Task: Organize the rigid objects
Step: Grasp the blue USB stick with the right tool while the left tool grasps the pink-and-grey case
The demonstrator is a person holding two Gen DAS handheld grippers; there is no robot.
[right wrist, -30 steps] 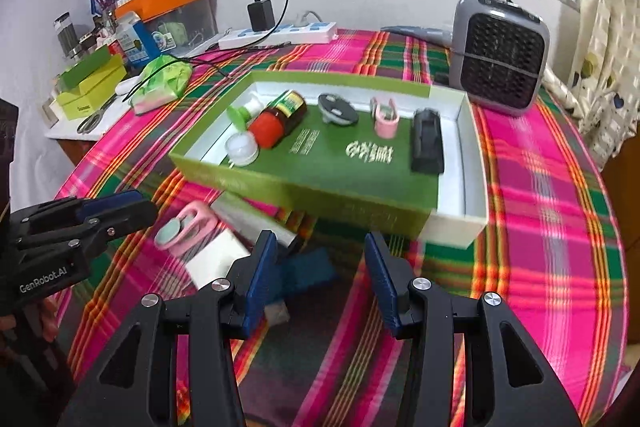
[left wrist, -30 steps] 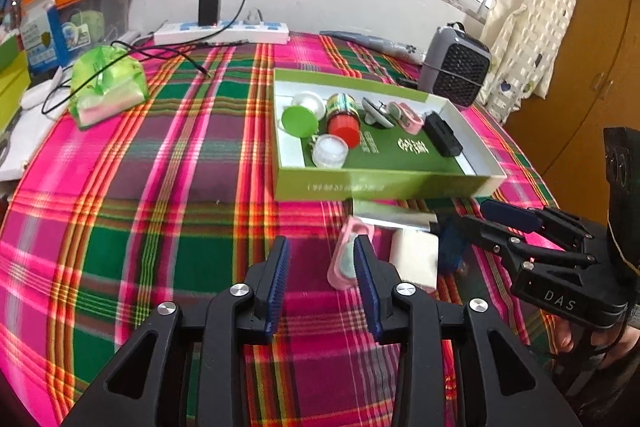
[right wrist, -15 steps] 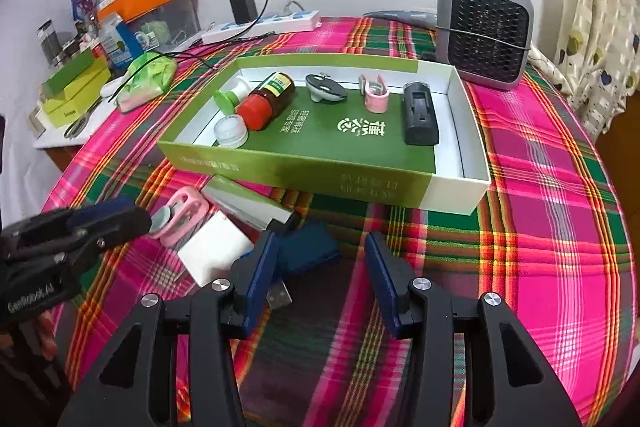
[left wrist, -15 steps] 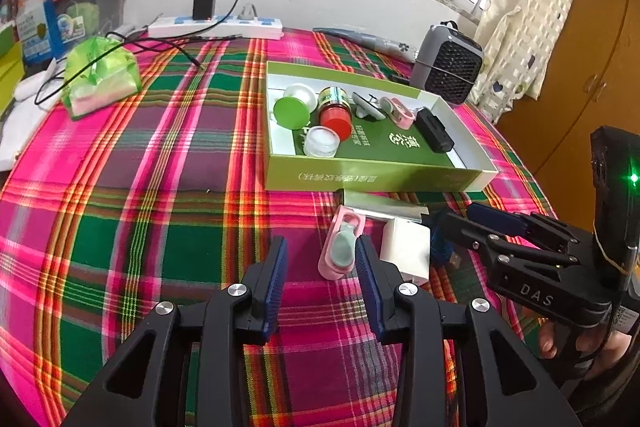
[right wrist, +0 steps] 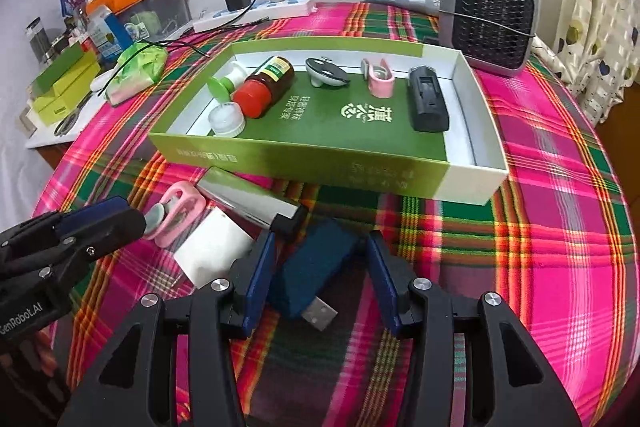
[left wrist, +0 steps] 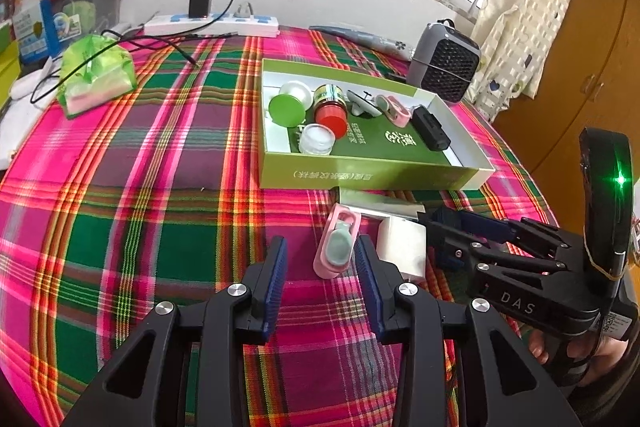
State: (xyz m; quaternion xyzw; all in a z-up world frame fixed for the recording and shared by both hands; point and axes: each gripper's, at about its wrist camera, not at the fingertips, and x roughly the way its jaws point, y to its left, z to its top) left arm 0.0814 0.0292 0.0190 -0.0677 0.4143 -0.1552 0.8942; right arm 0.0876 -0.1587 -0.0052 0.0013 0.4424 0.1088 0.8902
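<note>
The right tongs (right wrist: 320, 275) stand apart around a dark blue USB stick (right wrist: 308, 273) lying on the plaid surface (right wrist: 540, 227), just in front of the green box (right wrist: 320, 159). The left tongs (left wrist: 320, 267) are also apart, with a pink clip (left wrist: 336, 247) between their tips, beside a white block (left wrist: 402, 247).

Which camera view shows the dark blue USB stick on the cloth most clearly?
The right wrist view: the dark blue USB stick lies whole between the open right gripper fingers, metal plug visible. In the left wrist view, the right gripper hides almost all of it.
</note>
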